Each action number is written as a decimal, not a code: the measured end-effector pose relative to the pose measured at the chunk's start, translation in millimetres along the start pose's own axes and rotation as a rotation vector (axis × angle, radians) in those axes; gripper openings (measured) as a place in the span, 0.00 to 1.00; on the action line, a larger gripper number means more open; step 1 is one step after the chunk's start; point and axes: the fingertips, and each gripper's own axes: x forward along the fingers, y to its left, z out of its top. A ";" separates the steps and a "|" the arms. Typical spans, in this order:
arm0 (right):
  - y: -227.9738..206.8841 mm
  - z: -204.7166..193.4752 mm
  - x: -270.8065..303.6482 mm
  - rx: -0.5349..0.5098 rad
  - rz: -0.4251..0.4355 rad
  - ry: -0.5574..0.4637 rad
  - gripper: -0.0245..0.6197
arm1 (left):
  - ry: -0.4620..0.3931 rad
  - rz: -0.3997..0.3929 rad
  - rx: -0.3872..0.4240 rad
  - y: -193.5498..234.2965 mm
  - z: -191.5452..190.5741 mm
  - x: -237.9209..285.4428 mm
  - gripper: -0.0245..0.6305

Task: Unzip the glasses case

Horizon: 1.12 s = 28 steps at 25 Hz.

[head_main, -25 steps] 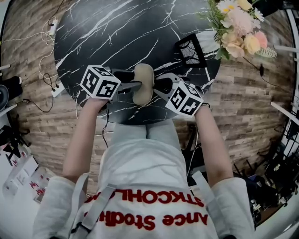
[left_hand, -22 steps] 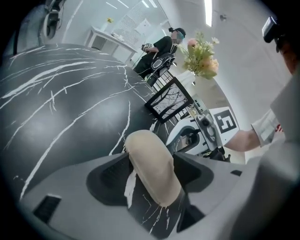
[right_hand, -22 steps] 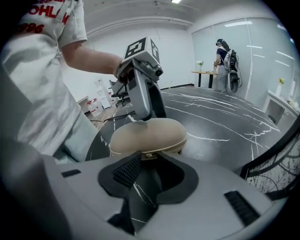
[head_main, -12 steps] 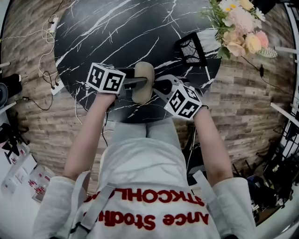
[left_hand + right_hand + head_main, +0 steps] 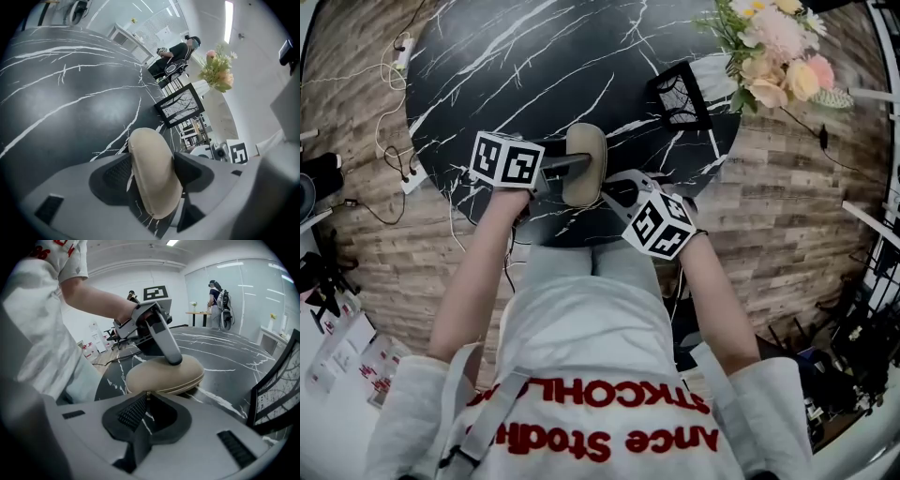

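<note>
The left gripper (image 5: 154, 169) is clamped on the glasses case (image 5: 151, 145). Its two dark pads press the beige shell from either side, in the lower middle of the left gripper view, and its jaws have just been closing a little on it. The case lies flat, and its rounded far end points towards the upper part of that frame.

The right gripper (image 5: 146, 399) has its jaws almost together; they have just been closing. At their tips, in the centre of the right gripper view, a small pale tab is pinched. It appears to be the zip pull (image 5: 148, 393), and it sits right at the near end of the case, where the seam runs round. In that view the other gripper's grey finger presses on top of the case just above centre.

In the head view the case sits in the middle of the frame, slightly above centre. It is near the lower edge of a round black table (image 5: 553, 56) with white marble veins. One marker cube lies to its left and the other to its lower right. A black-framed panel (image 5: 680, 94) stands on the table towards the upper right, well apart from the case. A bunch of flowers (image 5: 778, 52) fills the top right corner. Cables (image 5: 394, 141) trail over the wood-pattern floor at the left.
</note>
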 end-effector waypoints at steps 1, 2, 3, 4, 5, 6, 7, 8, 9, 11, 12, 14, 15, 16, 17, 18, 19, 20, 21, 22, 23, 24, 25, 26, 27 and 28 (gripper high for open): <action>5.5 -0.6 1.2 0.010 -0.001 -0.003 0.10 | -0.003 -0.003 -0.005 0.1 -0.3 -0.1 0.49; 10.5 -0.9 2.8 0.022 -0.005 -0.008 0.10 | -0.005 -0.005 -0.009 0.4 -0.6 -0.3 0.49; 15.4 -0.8 4.9 0.033 -0.008 -0.012 0.10 | -0.007 -0.006 -0.012 0.9 -0.6 -0.5 0.49; 20.5 -0.3 7.6 0.044 -0.010 -0.017 0.10 | -0.008 -0.006 -0.013 1.2 -0.6 -0.9 0.48; 26.0 0.6 10.6 0.053 -0.009 -0.021 0.10 | -0.009 -0.006 -0.013 1.5 -0.6 -1.3 0.48; 31.5 1.5 13.7 0.063 -0.006 -0.026 0.10 | -0.010 -0.006 -0.013 1.6 -0.6 -1.7 0.48; 36.5 2.3 16.5 0.074 -0.002 -0.031 0.10 | -0.012 -0.006 -0.014 1.6 -0.7 -2.0 0.48; 40.1 2.8 18.6 0.085 0.003 -0.036 0.10 | -0.015 -0.006 -0.016 1.4 -0.7 -2.2 0.48; 41.7 3.0 19.7 0.094 0.008 -0.041 0.10 | -0.018 -0.005 -0.015 1.2 -0.6 -2.3 0.48; 35.0 4.1 16.2 0.138 0.002 -0.071 0.10 | -0.023 0.000 0.010 0.1 0.6 -3.3 0.48; 25.7 6.0 10.8 0.188 -0.016 -0.102 0.10 | -0.025 0.005 0.037 -1.0 1.7 -4.6 0.47; 1.6 11.9 -2.3 0.295 -0.071 -0.161 0.10 | -0.022 0.014 0.095 -3.0 2.8 -10.0 0.47; -8.9 14.5 -6.5 0.317 -0.101 -0.169 0.10 | -0.018 0.018 0.112 -3.0 2.4 -14.4 0.44; -16.8 16.5 -8.0 0.314 -0.124 -0.161 0.10 | -0.015 0.021 0.117 -2.5 1.5 -19.4 0.40; -22.8 18.2 -7.2 0.298 -0.139 -0.145 0.10 | -0.011 0.022 0.114 -1.4 -0.3 -24.4 0.39; -27.8 20.0 -5.4 0.282 -0.147 -0.131 0.10 | -0.002 0.017 0.105 -0.3 -3.6 -28.4 0.38; -32.8 22.4 -3.3 0.273 -0.150 -0.123 0.10 | 0.014 0.003 0.088 0.4 -9.1 -31.0 0.36; -38.4 25.7 -1.7 0.271 -0.152 -0.122 0.10 | 0.036 -0.017 0.069 0.1 -16.6 -32.0 0.34; -44.6 29.4 -0.4 0.270 -0.156 -0.123 0.10 | 0.058 -0.036 0.052 -0.7 -24.5 -32.1 0.34; -51.0 33.3 0.9 0.266 -0.162 -0.121 0.10 | 0.071 -0.046 0.043 -1.4 -30.7 -32.1 0.34; -57.4 37.1 2.6 0.256 -0.169 -0.118 0.10 | 0.070 -0.045 0.040 -1.5 -34.3 -32.6 0.34; -63.6 40.7 4.7 0.244 -0.175 -0.114 0.10 | 0.062 -0.039 0.037 -0.9 -35.7 -33.4 0.34; -69.8 44.5 6.7 0.234 -0.180 -0.113 0.10 | 0.054 -0.032 0.031 -0.1 -36.0 -33.9 0.34; -75.8 48.4 8.5 0.227 -0.186 -0.115 0.09 | 0.048 -0.027 0.023 0.4 -35.7 -33.6 0.34; -81.4 52.3 9.8 0.221 -0.192 -0.120 0.09 | 0.047 -0.025 0.018 0.2 -35.5 -32.7 0.34; -86.3 55.6 10.5 0.214 -0.196 -0.124 0.08 | 0.051 -0.025 0.019 -0.7 -35.5 -31.4 0.34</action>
